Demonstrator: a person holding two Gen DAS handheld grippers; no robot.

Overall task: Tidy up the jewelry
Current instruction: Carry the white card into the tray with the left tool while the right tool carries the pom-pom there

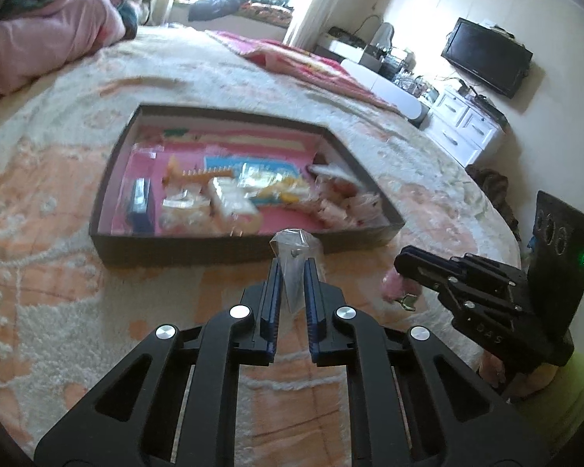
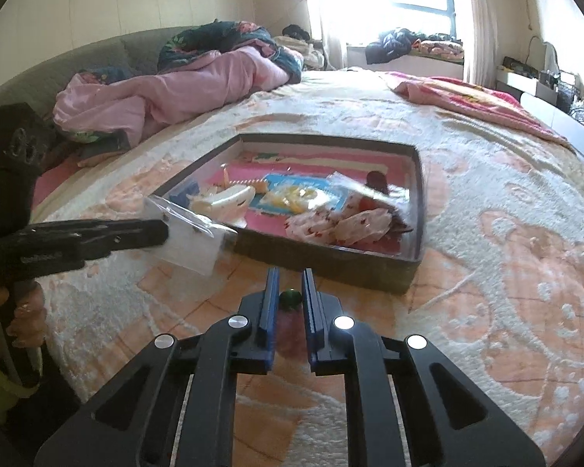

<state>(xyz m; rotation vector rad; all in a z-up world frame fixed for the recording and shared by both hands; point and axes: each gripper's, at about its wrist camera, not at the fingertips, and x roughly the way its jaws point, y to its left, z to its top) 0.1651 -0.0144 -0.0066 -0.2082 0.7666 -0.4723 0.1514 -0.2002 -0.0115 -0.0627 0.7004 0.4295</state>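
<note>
so, your left claw [image 1: 293, 268] is clamped on a clear plastic bag [image 1: 296, 251], held up off the bed [image 1: 58, 272] just short of the near wall of the dark tray [image 1: 229, 247]. in the right wrist view the same bag [image 2: 189, 233] hangs from the claw tip [image 2: 163, 229], tilted; something small sits inside it, too faint to name.

your right claw [image 2: 290, 284] has its jaws drawn close around a small dark green bead-like thing [image 2: 290, 298]; whether the pads actually press on it you cannot tell from here, and below it a reddish blur between the fingers stays unreadable. from the left wrist view that claw [image 1: 403, 262] shows side-on, its tip hiding whatever it holds; a pink tuft [image 1: 395, 286] and a bit of metal [image 1: 408, 302] lie just beneath it.

the tray contents are smeared by motion: a blue card [image 1: 253, 165], a yellow comb [image 1: 204, 174], white pouches with red print [image 2: 342, 225], a blue box [image 1: 141, 204]. pink quilt [image 2: 167, 89] heaped at the bed's far side. hand [image 2: 27, 311] on the left grip is partly cut off.
</note>
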